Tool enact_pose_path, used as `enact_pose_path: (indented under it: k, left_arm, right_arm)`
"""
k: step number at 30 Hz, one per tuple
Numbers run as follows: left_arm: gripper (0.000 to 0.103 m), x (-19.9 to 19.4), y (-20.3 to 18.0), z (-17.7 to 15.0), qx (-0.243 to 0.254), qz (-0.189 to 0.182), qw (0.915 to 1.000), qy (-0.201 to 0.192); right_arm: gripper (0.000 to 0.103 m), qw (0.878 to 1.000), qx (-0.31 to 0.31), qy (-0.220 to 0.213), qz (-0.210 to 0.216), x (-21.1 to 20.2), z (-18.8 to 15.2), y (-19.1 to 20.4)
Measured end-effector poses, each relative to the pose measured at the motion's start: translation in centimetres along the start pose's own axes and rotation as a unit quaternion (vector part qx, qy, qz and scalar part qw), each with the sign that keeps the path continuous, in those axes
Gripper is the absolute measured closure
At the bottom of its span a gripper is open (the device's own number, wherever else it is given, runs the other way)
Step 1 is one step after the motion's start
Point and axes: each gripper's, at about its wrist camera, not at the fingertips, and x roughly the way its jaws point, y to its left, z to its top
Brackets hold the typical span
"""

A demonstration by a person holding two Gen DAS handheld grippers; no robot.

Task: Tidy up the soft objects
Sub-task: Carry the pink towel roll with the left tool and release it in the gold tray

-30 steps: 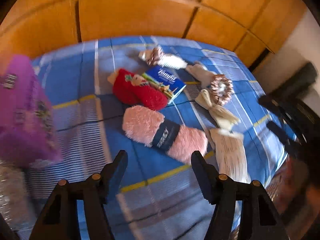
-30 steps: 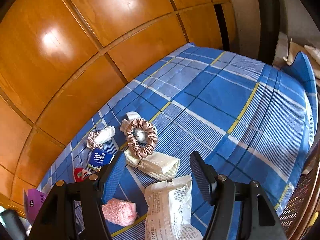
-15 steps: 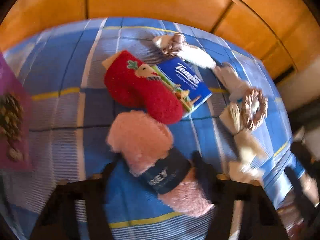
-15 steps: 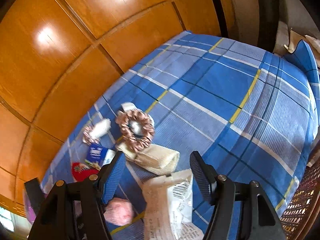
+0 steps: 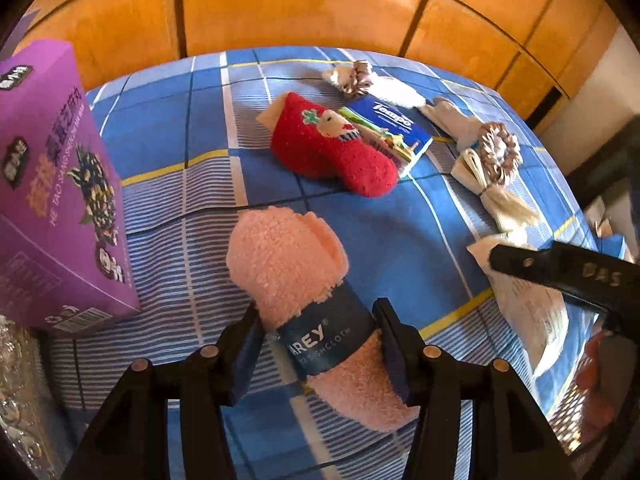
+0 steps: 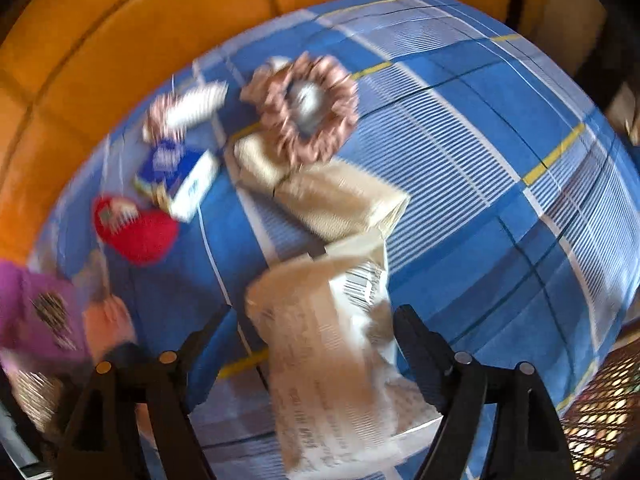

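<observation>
A pink fluffy washcloth roll (image 5: 288, 264) with a dark blue band lies on the blue plaid bedspread (image 5: 168, 128). My left gripper (image 5: 318, 340) is open, its fingers on either side of the banded part. A red fuzzy sock (image 5: 332, 148), a blue tissue pack (image 5: 394, 128), a pink scrunchie (image 5: 498, 152) and cream cloth bundles (image 5: 496, 200) lie beyond. My right gripper (image 6: 312, 336) is open over a clear packet with a barcode (image 6: 320, 352); that view is blurred. The right gripper also shows at the right of the left wrist view (image 5: 560, 272).
A purple box (image 5: 52, 184) stands at the left of the bed. A wooden panelled wall (image 5: 320, 4) runs behind the bed. A mesh basket (image 6: 600, 408) sits at the right edge.
My left gripper has come down and forward so its fingers straddle the pink washcloth roll. My right gripper has dropped toward the clear packet.
</observation>
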Motion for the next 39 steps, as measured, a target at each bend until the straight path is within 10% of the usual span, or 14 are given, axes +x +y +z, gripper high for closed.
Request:
enact_pose_path:
  k: [8, 16, 25, 39]
  left_arm:
    - [0.058, -1.1, -1.5, 1.2, 0.037, 0.027, 0.9989, -0.005]
    - [0.058, -7.1, -0.7, 9.2, 0.011, 0.022, 0.9966, -0.079]
    - [0.057, -15.6, 11.6, 16.3, -0.097, 0.105, 0.9754, -0.168]
    - [0.057, -22.1, 36.2, -2.9, -0.286, 0.245, 0.9125, -0.159]
  right_arm:
    - [0.041, 0.994, -0.087, 0.004, -0.069, 0.7, -1.1, 2.8]
    - [0.041, 0.992, -0.105, 0.005, -0.073, 1.0, -1.4, 4.5]
    - [0.040, 0.990, -0.118, 0.003, -0.078, 1.4, -1.7, 5.3]
    - [0.045, 0.976, -0.184, -0.027, -0.116, 1.4, -3.3, 7.4]
